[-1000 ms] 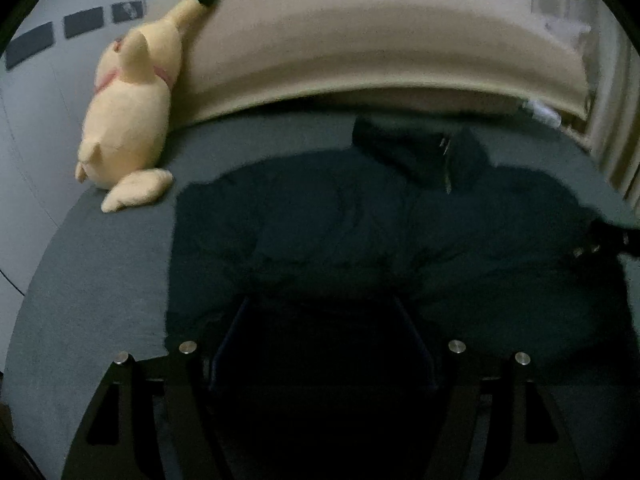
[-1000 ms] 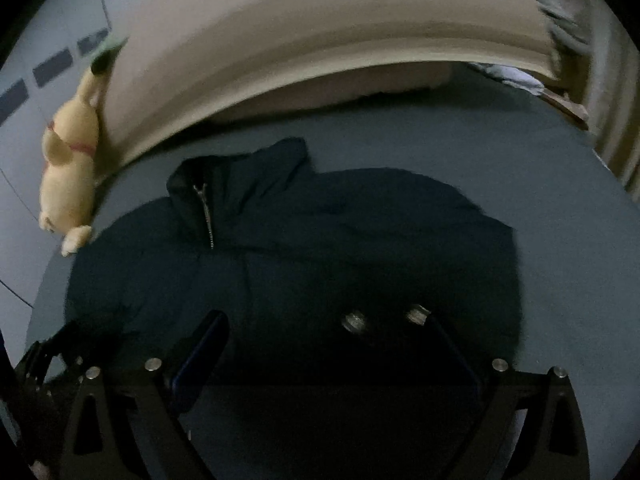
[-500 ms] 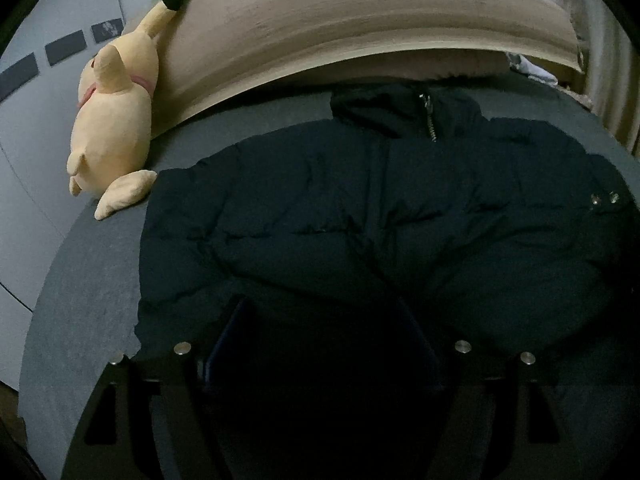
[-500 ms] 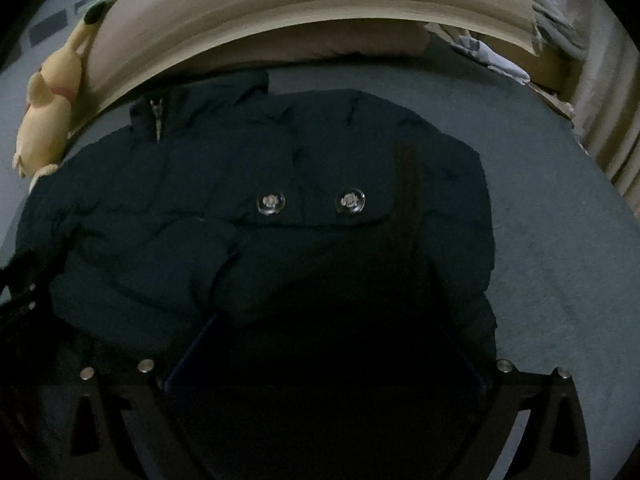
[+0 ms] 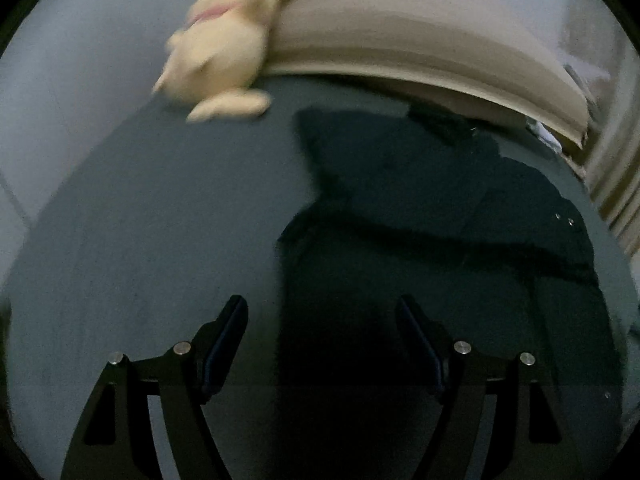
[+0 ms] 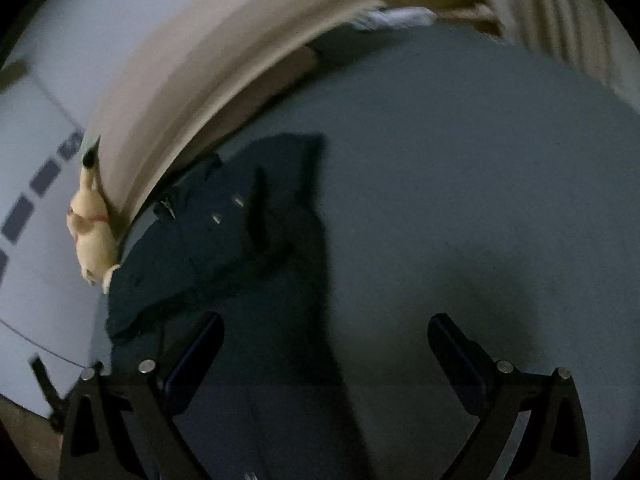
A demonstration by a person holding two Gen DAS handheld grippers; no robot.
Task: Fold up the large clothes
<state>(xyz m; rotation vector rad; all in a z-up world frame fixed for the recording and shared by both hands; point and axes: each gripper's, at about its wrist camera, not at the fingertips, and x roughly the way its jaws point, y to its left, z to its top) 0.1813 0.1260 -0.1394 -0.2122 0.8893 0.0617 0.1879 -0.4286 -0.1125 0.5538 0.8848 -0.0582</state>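
Observation:
A dark navy puffer jacket (image 5: pixel 420 200) lies flat on the grey bed sheet (image 5: pixel 140 220), collar toward the headboard. My left gripper (image 5: pixel 320 320) hovers open over its left edge, one finger above the sheet and the other above the jacket, nothing pinched. In the right wrist view the jacket (image 6: pixel 208 248) sits left of centre, a cuff with two snaps lying on its front. My right gripper (image 6: pixel 326 332) is open wide above the jacket's right edge, with nothing held.
A yellow plush toy (image 5: pixel 224 64) leans against the beige headboard (image 5: pixel 400 32) at the bed's far left corner. The toy (image 6: pixel 92 236) is also in the right wrist view. Pale curtains (image 6: pixel 560 12) hang at the right. A white cloth (image 6: pixel 396 16) lies by the headboard's end.
Both grippers have swung outward off the middle of the jacket, the left toward its left edge, the right toward its right edge. Each has rolled. The jacket stays flat on the bed.

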